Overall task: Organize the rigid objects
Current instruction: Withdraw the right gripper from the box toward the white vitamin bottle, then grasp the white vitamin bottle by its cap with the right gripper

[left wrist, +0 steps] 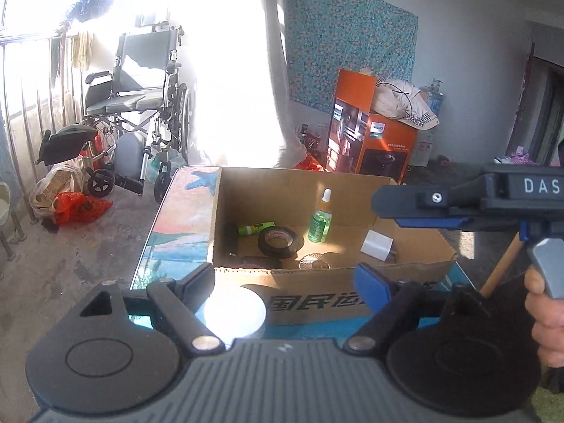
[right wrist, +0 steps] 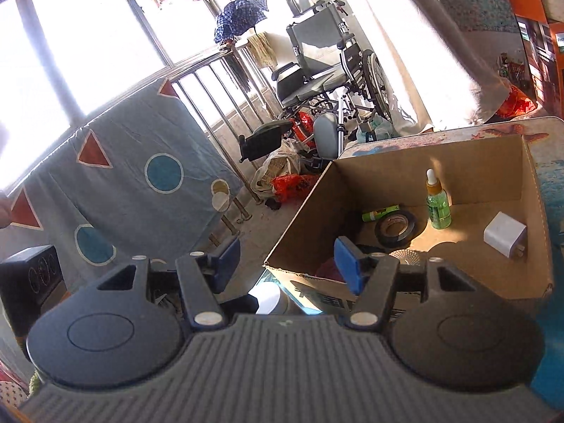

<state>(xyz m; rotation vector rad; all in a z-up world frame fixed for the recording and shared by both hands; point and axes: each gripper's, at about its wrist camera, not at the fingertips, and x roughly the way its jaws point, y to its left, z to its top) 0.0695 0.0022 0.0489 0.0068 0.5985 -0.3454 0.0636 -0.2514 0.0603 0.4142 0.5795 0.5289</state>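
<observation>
Most things already sit in my cardboard box [left wrist: 246, 197]: bottle [left wrist: 320, 224], tape roll [left wrist: 280, 242], charger [right wrist: 504, 239]. Both my left claw [left wrist: 285, 282] and right claw [right wrist: 287, 264] gape empty. One white round lid [left wrist: 234, 312] waits outside, against the box front.

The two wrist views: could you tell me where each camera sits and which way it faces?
Left wrist: on the open left gripper, facing the cardboard box from its near side; the right gripper and a hand show.
Right wrist: on the open right gripper, over the box's near-left corner, facing the window.
Shared: dropper bottle, tape roll, wheelchair.
</observation>
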